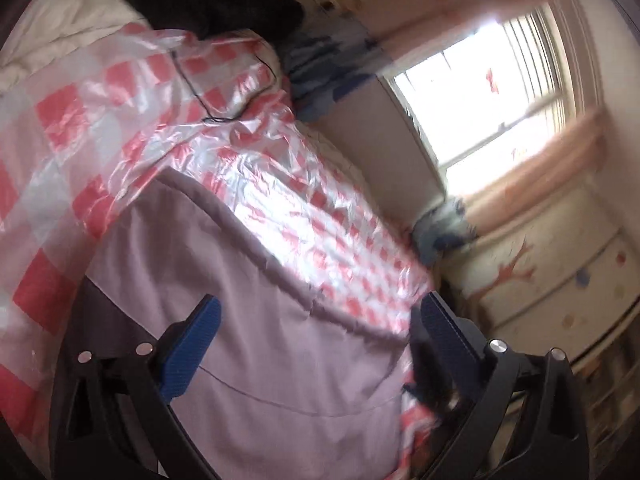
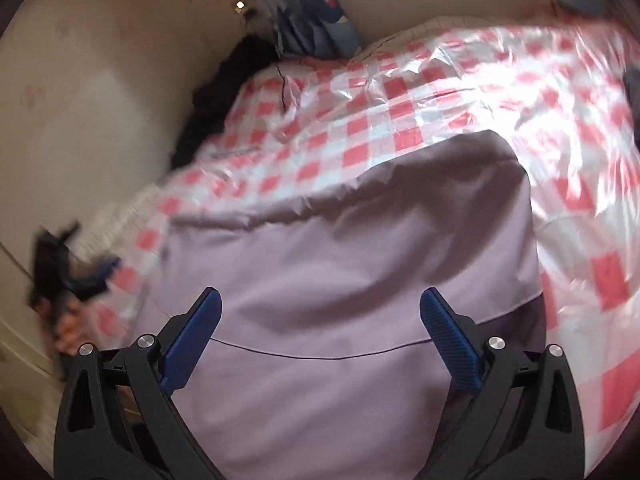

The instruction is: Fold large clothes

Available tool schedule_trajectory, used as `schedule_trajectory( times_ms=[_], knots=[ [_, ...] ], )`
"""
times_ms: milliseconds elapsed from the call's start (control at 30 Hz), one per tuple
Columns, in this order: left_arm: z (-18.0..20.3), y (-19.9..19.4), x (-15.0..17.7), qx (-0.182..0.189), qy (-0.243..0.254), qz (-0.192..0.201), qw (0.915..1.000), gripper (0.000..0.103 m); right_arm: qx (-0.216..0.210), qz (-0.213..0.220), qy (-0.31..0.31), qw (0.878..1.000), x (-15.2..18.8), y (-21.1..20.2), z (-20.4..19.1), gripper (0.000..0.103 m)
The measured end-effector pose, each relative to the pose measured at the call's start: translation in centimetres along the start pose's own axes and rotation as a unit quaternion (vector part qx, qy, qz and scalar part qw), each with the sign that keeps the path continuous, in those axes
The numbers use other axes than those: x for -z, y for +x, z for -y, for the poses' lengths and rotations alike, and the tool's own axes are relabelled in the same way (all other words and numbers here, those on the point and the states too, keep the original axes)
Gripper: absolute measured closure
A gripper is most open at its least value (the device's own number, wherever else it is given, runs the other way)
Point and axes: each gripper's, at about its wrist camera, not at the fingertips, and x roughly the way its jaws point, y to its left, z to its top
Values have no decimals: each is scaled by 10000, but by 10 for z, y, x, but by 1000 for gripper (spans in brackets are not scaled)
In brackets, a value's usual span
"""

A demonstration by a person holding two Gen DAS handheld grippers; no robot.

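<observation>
Lilac fabric, matte and smooth: that's the garment (image 1: 256, 320) we're folding, lying on a shiny pink-and-white checked plastic sheet (image 1: 100, 92) spread over the bed. In the left wrist view the left gripper (image 1: 320, 316) has its blue fingers (image 1: 192, 348) wide apart, nothing clamped, w/ the garment under and between them; its puckered seam edge runs diagonally just beyond the tips. Past the right-hand finger we see a blurred dark shape, prob. the other gripper, can't tell for sure. Farther ahead of the tips: a black clothes heap (image 1: 216, 4) at the far end of the sheet, blue-striped fabric (image 1: 324, 60) beside it, and a bright window (image 1: 492, 92) off to the right.

In the right wrist view the right gripper (image 2: 320, 308) is also spread wide, pads (image 2: 452, 332) gripping nothing. The garment (image 2: 352, 264) fills the space between and ahead of the fingers, a thin stitched seam crossing from one finger to the other, and a rounded fold of it just beyond the tips. Checked sheet (image 2: 440, 92) surrounds it ahead and to the right. Left of the left-hand finger, blurred, is the left gripper (image 2: 76, 276) w/ a hand (image 2: 68, 328) below it, at the sheet's edge. Both views are motion-smeared.
</observation>
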Motion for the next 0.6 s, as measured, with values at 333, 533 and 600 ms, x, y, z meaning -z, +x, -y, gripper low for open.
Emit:
schedule_trajectory(
  times_ms=[333, 533, 600],
  knots=[
    [-36, 156, -3, -1518, 325, -970, 9831, 8, 1329, -1006, -121, 9859, -42, 179, 7, 7],
    [-24, 159, -12, -1785, 219, -1014, 9785, 8, 1297, -922, -137, 9872, -70, 180, 3, 7],
    [4, 152, -17, -1620, 706, -776, 9812, 7, 1284, -641, -307, 9892, -76, 171, -5, 7]
  ],
)
